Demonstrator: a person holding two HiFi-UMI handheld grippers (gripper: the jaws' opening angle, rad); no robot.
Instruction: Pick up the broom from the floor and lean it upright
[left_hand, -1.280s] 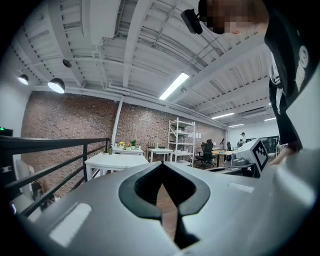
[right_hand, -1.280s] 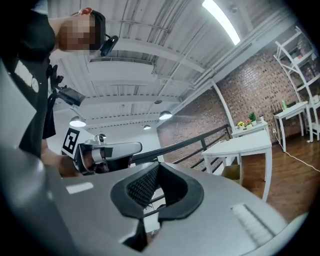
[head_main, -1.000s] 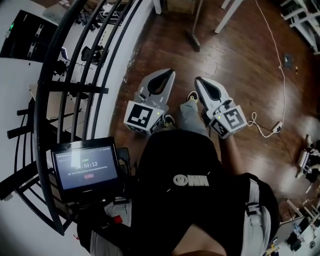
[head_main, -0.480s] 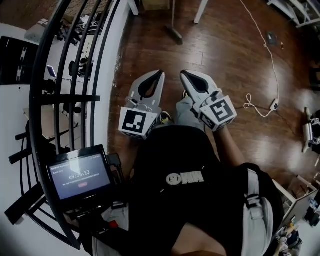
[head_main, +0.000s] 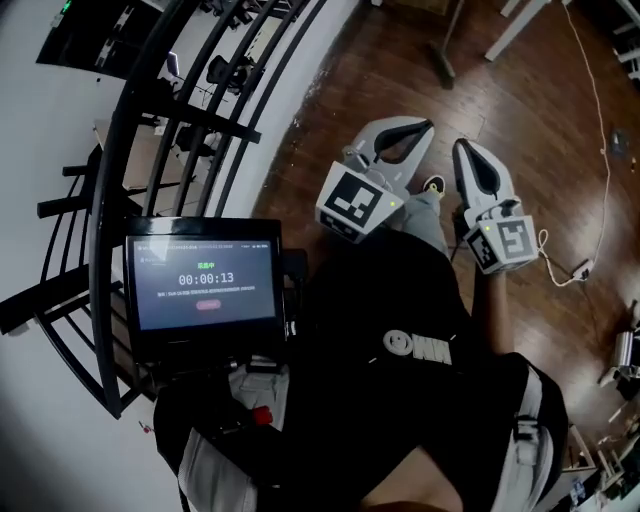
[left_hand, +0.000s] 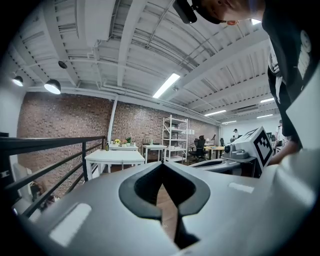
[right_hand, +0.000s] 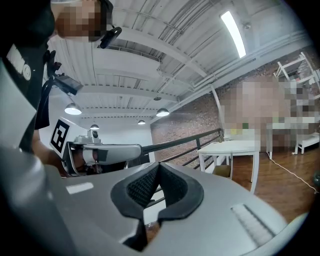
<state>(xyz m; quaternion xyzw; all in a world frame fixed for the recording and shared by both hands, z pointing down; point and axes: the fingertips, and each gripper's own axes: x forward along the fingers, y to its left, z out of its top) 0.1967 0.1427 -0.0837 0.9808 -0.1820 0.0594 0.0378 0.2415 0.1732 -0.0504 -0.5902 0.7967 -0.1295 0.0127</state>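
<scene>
In the head view the broom's dark head (head_main: 441, 64) rests on the wooden floor near the top of the picture. Its thin handle (head_main: 455, 18) runs up to the top edge. My left gripper (head_main: 428, 126) and right gripper (head_main: 462, 148) are held side by side over the floor, pointing toward the broom and well short of it. Both are shut with nothing between the jaws. The left gripper view shows my left gripper (left_hand: 162, 166) shut and the right gripper's marker cube (left_hand: 256, 145) beside it. The right gripper view shows my right gripper (right_hand: 159, 165) shut too.
A black metal railing (head_main: 170, 150) curves along the left, with a lit tablet screen (head_main: 205, 285) below it. White table legs (head_main: 510, 30) stand near the broom. A white cable (head_main: 592, 120) trails across the floor at right. A white table (left_hand: 115, 157) stands ahead beside the railing.
The head view has swung, so the railing fills more of the left and both grippers and the broom sit further right. The left gripper has shifted a little. Both stay shut.
</scene>
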